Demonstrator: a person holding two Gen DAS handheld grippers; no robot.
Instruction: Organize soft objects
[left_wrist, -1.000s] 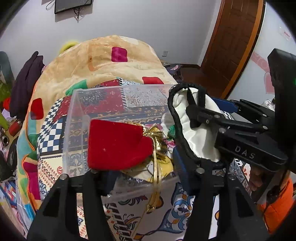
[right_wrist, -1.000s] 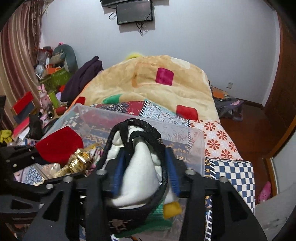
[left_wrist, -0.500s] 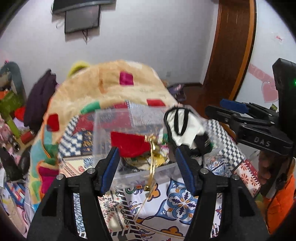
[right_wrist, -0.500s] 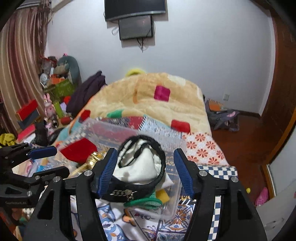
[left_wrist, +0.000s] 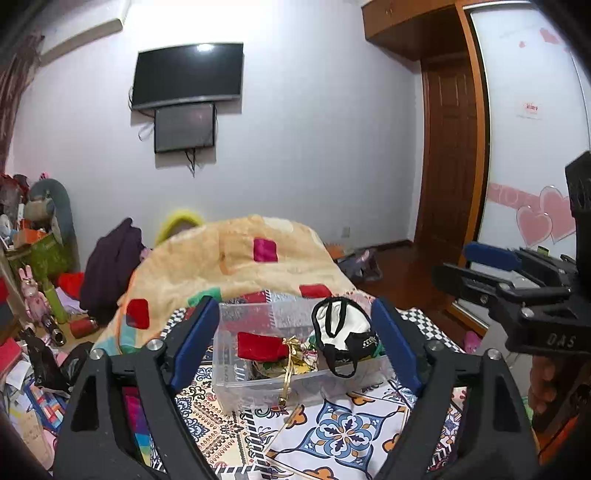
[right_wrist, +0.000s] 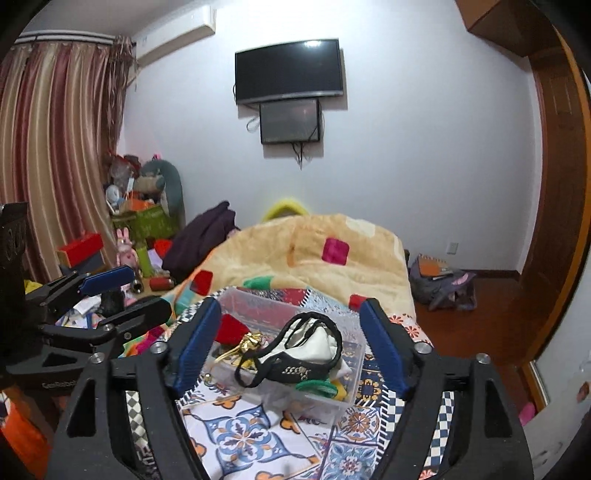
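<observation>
A clear plastic bin (left_wrist: 236, 387) stands on the patterned bedspread; it also shows in the right wrist view (right_wrist: 332, 404). In it lie a red pouch (left_wrist: 258, 345) with a gold bow (left_wrist: 293, 343) and a white cloth bag with black trim (left_wrist: 341, 328), which spills over the rim (right_wrist: 314, 345). My left gripper (left_wrist: 295, 347) is open and empty, raised and back from the bin. My right gripper (right_wrist: 286, 343) is open and empty, also back from the bin. Each gripper shows in the other's view, the right (left_wrist: 524, 291) and the left (right_wrist: 110, 291).
A beige blanket with coloured squares (left_wrist: 240, 273) is heaped behind the bin. Clutter, toys and boxes (right_wrist: 140, 229) fill the left side by the curtain. A wooden door (left_wrist: 450, 192) and a bag on the floor (right_wrist: 439, 288) are at the right.
Both grippers opened, let go of the white bag and red pouch into the bin, and pulled up and back. The bin now looks smaller and farther away.
</observation>
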